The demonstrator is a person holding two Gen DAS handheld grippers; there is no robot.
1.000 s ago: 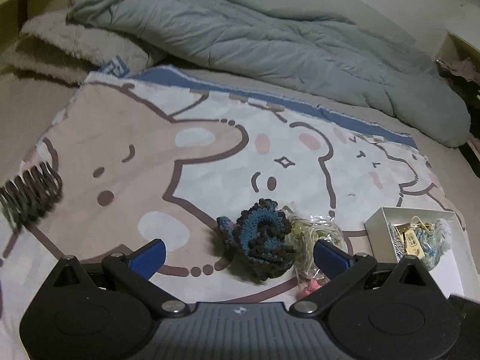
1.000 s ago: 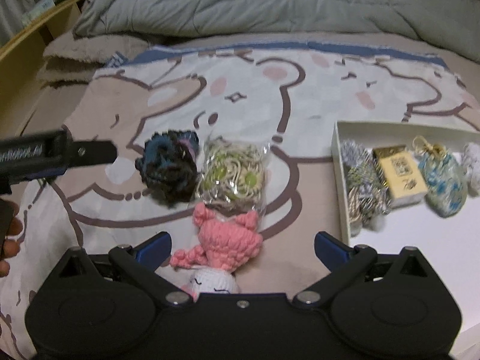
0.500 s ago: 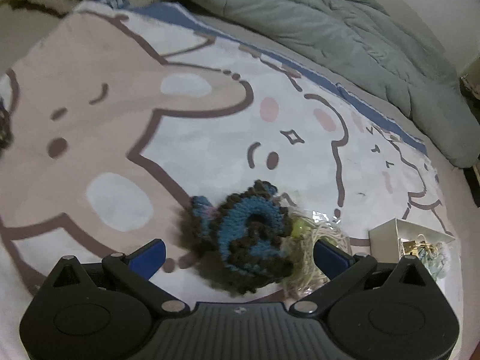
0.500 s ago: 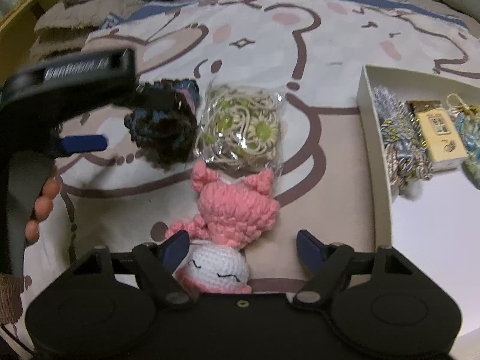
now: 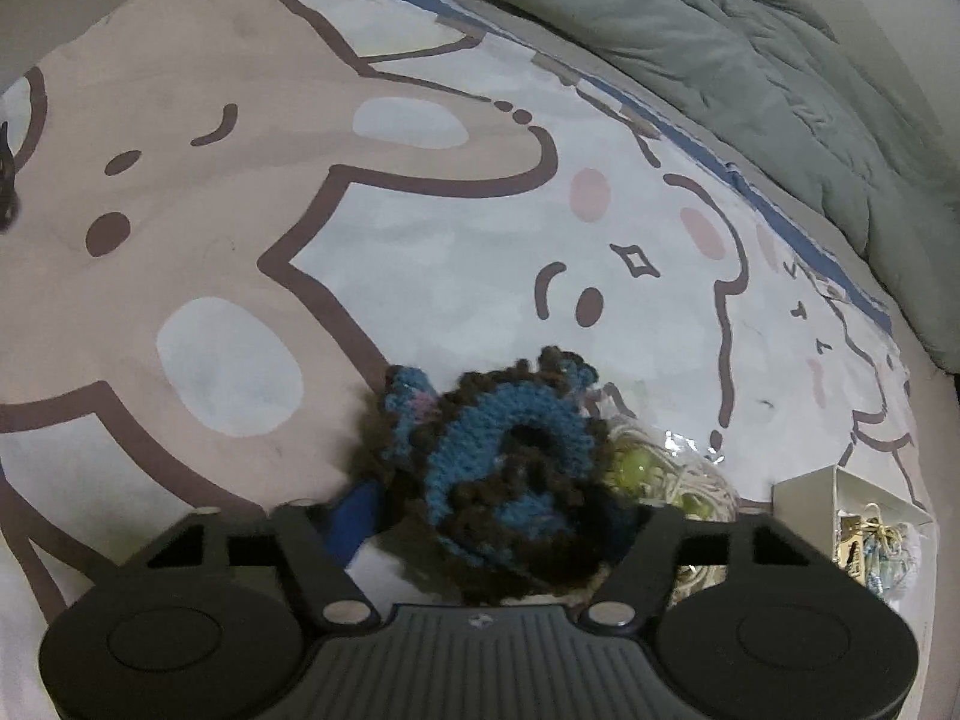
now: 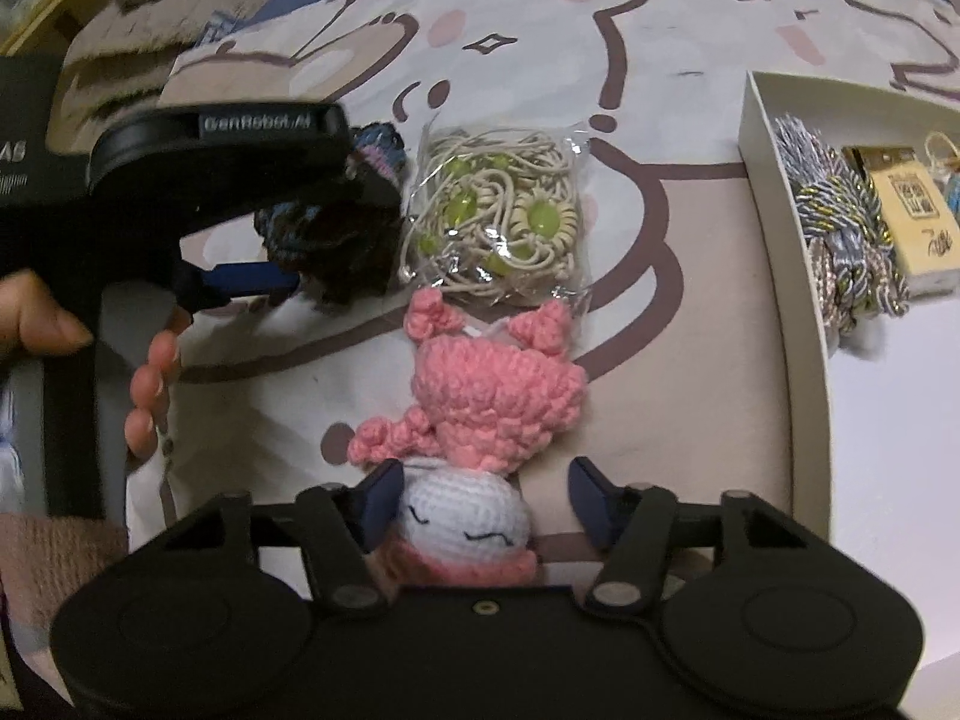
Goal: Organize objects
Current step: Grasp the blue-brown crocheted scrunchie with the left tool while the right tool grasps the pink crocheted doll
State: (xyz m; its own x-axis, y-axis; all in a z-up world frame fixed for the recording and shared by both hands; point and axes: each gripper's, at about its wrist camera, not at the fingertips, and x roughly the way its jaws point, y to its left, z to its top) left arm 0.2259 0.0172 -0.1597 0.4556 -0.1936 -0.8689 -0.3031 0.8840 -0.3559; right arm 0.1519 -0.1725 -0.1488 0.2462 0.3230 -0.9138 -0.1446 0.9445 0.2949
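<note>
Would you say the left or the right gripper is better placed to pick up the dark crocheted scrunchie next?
Left. The left gripper already has its fingers on either side of the scrunchie, while the right gripper is open around the pink-and-white doll, nearer the box.

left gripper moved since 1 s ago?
Yes. In the right wrist view the left gripper has come in from the left edge toward the bag of hair ties, its fingers now around the blue-brown crochet piece.
</note>
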